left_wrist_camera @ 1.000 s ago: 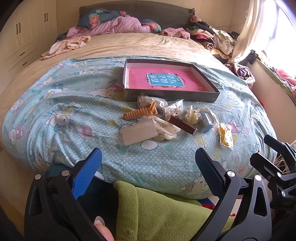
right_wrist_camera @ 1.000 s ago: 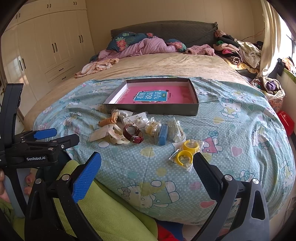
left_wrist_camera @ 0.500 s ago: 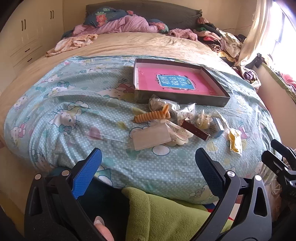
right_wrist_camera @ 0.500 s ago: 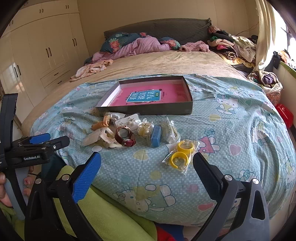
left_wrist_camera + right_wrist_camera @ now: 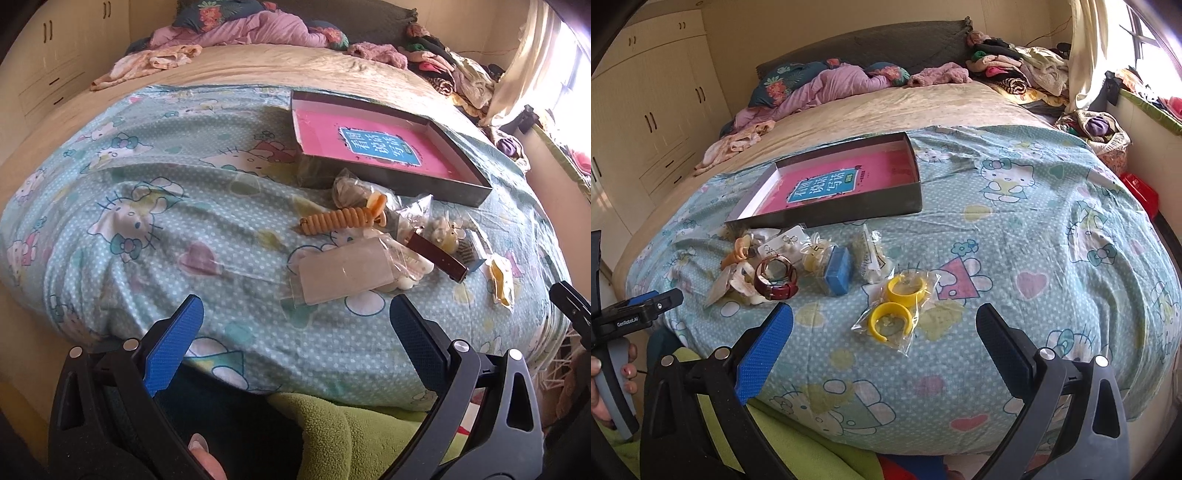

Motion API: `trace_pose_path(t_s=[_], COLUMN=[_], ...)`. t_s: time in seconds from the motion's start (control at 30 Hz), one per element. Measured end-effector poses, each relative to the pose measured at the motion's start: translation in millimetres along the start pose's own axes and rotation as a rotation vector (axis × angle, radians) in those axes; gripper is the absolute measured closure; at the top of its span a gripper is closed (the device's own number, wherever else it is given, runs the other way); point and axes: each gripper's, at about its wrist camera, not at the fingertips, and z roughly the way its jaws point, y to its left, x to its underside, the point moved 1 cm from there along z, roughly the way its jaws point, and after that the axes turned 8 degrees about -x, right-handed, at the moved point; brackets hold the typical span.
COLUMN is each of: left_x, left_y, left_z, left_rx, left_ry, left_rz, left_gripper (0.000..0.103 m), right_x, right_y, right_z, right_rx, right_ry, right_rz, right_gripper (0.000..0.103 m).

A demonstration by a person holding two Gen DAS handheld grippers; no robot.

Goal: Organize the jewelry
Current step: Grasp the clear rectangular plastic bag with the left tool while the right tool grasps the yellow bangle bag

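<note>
We hold our left gripper (image 5: 295,325) and our right gripper (image 5: 884,328) low at the near edge of the bed (image 5: 1034,221). Both have their jaws spread wide and hold nothing. One inner pad on each is bumpy blue rubber.

The bed has a soft, wrinkly blue sheet with white dots and cartoon cats. On it sits a flat, dark box (image 5: 849,206) with low walls and a pink bottom. Just in front of the box lies the little pile of jewelry. We see two round yellow bangles (image 5: 895,308) in a crinkly clear bag, a small blue block (image 5: 837,275), a watch with a shiny dark red strap (image 5: 775,278), and an orange, curly, spring-like piece (image 5: 343,218). A flat clear bag with a pale card (image 5: 343,275) lies nearest the left gripper. Fuzzy green cloth (image 5: 351,435) is under both grippers.
</note>
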Motion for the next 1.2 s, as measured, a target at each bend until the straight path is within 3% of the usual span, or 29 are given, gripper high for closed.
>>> trace_pose_path(t_s=[0.13, 0.33, 0.6, 0.9, 1.0, 1.07, 1.13, 1.2], left_x=[-2, -12, -18, -23, -24, -23, -22, -20], left_y=[-12, -18, -18, -28, -29, -29, -28, -28], left_z=[13, 37, 71, 77, 75, 74, 73, 70], left_rx=[0.081, 0.203, 0.22, 0.191, 0.199, 0.206, 0.215, 0.218], left_ry=[0.038, 0.119, 0.206, 0.179, 0.161, 0.157, 0.152, 0.147], left_rz=[0.017, -0.073, -0.176, -0.144, -0.126, -0.12, -0.117, -0.109], left_gripper=[0.009, 0.009, 0.009, 0.011, 0.021, 0.023, 0.028, 0.029], right_x=[0, 0, 0, 3, 7, 8, 7, 6], right_y=[-3, -3, -6, -18, -22, -22, -24, -30], right_z=[8, 20, 40, 74, 85, 86, 85, 82], right_rx=[-0.001, -0.006, -0.012, 0.01, 0.018, 0.029, 0.022, -0.004], right_ry=[0.013, 0.034, 0.073, 0.133, 0.162, 0.15, 0.138, 0.126], right_rz=[0.004, 0.001, 0.0, 0.029, 0.034, 0.014, 0.008, 0.025], right_gripper=[0.004, 0.004, 0.004, 0.005, 0.028, 0.036, 0.051, 0.058])
